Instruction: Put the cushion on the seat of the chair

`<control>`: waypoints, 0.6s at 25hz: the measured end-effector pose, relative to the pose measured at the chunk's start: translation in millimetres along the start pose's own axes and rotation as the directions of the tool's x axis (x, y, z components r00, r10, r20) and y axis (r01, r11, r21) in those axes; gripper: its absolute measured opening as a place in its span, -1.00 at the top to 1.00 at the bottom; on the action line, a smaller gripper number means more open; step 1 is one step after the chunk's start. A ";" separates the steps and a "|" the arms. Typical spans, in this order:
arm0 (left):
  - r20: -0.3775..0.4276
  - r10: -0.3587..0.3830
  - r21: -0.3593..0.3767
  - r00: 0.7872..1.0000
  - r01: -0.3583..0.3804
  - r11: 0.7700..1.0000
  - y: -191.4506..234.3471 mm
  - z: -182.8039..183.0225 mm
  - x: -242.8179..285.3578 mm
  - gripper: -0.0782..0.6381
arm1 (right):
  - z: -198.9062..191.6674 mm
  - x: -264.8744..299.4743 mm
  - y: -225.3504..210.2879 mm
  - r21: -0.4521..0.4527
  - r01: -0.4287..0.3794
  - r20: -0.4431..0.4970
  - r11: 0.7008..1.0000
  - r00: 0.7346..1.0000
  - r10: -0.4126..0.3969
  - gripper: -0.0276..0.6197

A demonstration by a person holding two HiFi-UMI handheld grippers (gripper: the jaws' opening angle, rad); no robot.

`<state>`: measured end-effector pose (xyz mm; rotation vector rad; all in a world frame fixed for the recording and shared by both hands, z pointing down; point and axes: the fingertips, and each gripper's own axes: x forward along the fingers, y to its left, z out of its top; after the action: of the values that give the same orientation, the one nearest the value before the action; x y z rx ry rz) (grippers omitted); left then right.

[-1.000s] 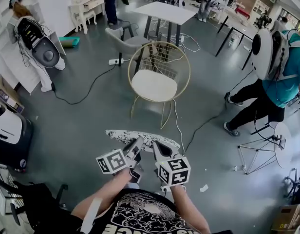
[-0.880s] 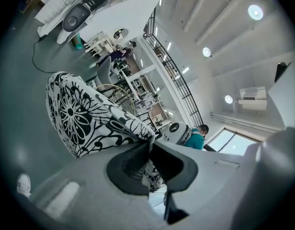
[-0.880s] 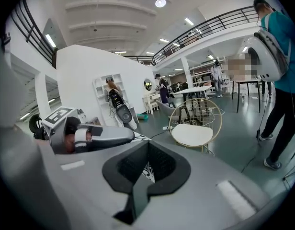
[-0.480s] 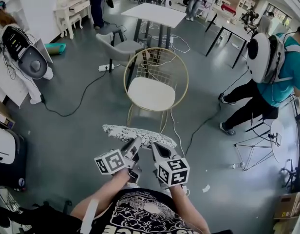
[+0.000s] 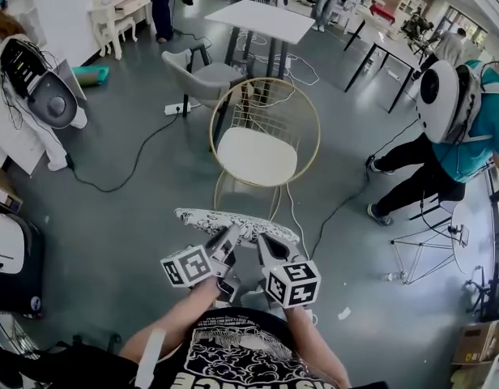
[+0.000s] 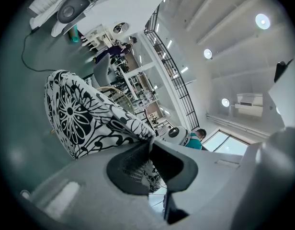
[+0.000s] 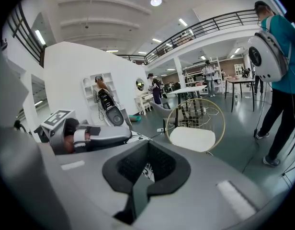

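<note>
The cushion (image 5: 233,222), flat with a black-and-white flower print, hangs level in front of me in the head view. My left gripper (image 5: 231,238) is shut on its near edge, and my right gripper (image 5: 264,245) is shut on the same edge just to the right. In the left gripper view the cushion (image 6: 83,114) spreads away from the closed jaws. A strip of its print (image 7: 147,170) shows between the right jaws. The chair (image 5: 262,156), a gold wire frame with a white round seat, stands a short way beyond the cushion; the right gripper view has the chair (image 7: 194,137) ahead.
Behind the gold chair stand a grey chair (image 5: 205,75) and a white table (image 5: 262,19). A person with a white backpack (image 5: 444,96) stands at the right. Cables (image 5: 144,156) trail across the floor; a wire stand (image 5: 432,254) sits at the right, a white machine (image 5: 39,87) at the left.
Both grippers have carried the cushion forward toward the gold chair, which now looks a little nearer and larger. The grip on the cushion has not changed.
</note>
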<state>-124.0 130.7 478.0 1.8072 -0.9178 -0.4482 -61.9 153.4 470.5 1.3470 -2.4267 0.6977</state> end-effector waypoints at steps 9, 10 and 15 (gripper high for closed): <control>0.015 0.038 0.013 0.999 -0.038 0.999 16.2 18.3 33.1 0.72 | 15.5 33.6 -27.3 0.013 -0.036 0.004 0.999 0.999 0.036 0.92; 0.020 0.046 0.014 0.999 -0.046 0.999 18.2 21.1 39.3 0.72 | 18.8 38.1 -32.5 0.012 -0.043 0.003 0.999 0.999 0.043 0.92; 0.033 0.081 0.019 0.996 -0.082 0.996 23.9 32.5 78.1 0.72 | 41.2 57.1 -65.4 0.006 -0.072 -0.002 0.997 0.997 0.072 0.92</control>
<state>-104.8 46.5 494.5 1.7786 -1.0179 -0.4193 -36.7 61.2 479.9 1.2651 -2.4839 0.7243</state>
